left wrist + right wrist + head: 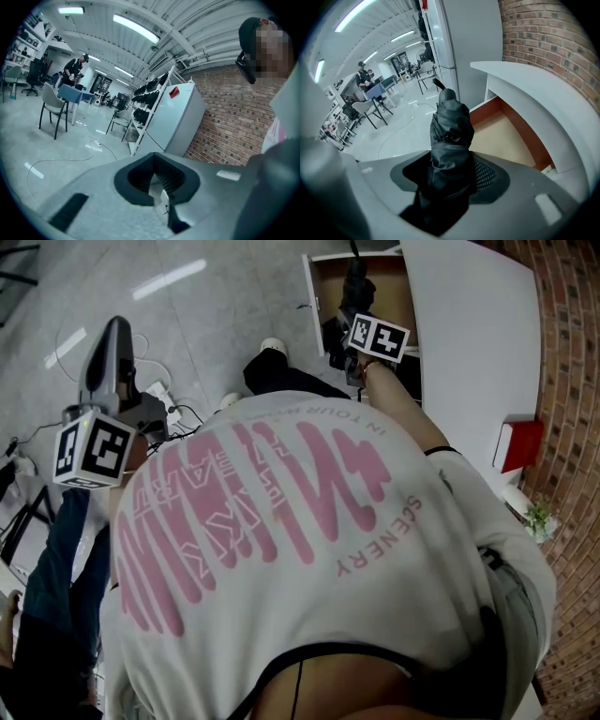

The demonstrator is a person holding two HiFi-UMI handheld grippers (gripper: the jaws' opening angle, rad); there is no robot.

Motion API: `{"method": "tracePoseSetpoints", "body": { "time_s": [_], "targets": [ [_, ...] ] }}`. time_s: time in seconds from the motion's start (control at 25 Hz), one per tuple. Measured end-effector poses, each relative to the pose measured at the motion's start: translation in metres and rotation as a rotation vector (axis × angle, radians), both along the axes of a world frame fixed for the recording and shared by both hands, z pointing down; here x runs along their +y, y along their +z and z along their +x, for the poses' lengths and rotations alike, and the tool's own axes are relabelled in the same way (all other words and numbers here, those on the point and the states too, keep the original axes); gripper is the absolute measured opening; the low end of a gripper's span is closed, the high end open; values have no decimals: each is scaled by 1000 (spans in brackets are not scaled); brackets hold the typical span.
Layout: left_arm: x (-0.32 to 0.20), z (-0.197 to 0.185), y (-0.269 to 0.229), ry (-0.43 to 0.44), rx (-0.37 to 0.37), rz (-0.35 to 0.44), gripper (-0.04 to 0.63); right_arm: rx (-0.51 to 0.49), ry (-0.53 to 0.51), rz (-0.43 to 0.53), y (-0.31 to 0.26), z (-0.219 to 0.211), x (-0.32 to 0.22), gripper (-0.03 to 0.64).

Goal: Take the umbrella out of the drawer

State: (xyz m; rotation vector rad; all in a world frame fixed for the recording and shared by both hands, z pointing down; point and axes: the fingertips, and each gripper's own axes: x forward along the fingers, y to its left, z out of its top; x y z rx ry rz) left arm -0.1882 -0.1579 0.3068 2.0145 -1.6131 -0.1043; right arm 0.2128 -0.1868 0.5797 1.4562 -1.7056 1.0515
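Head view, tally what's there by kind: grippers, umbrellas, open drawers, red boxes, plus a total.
grippers: 2, the left gripper and the right gripper
umbrella: 1
open drawer: 1
red box: 1
total: 5

Black umbrella [450,126], tan drawer [501,140], white shirt [441,549] — pink-lettered

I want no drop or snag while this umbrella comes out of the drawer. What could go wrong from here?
1. The right gripper is shut on the soft folded cloth of the black umbrella, and much of its length sticks out past the jaws, so it might slip or swing.
2. The umbrella hangs close to the open drawer and the white top that overhangs it, so a quick lift could knock it against an edge.
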Motion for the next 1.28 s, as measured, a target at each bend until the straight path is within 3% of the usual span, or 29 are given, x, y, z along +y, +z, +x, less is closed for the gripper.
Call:
{"method": "tracePoseSetpoints", "body": {
  "time_s": [0.8,1.28],
  "targets": [
    [7,13,-14,58,17,48,1,-108,16,146,-55,-33,-5,264],
    [21,11,-21,89,22,64,2,-182,-58,251,-106,-78,-1,264]
  ]
}}
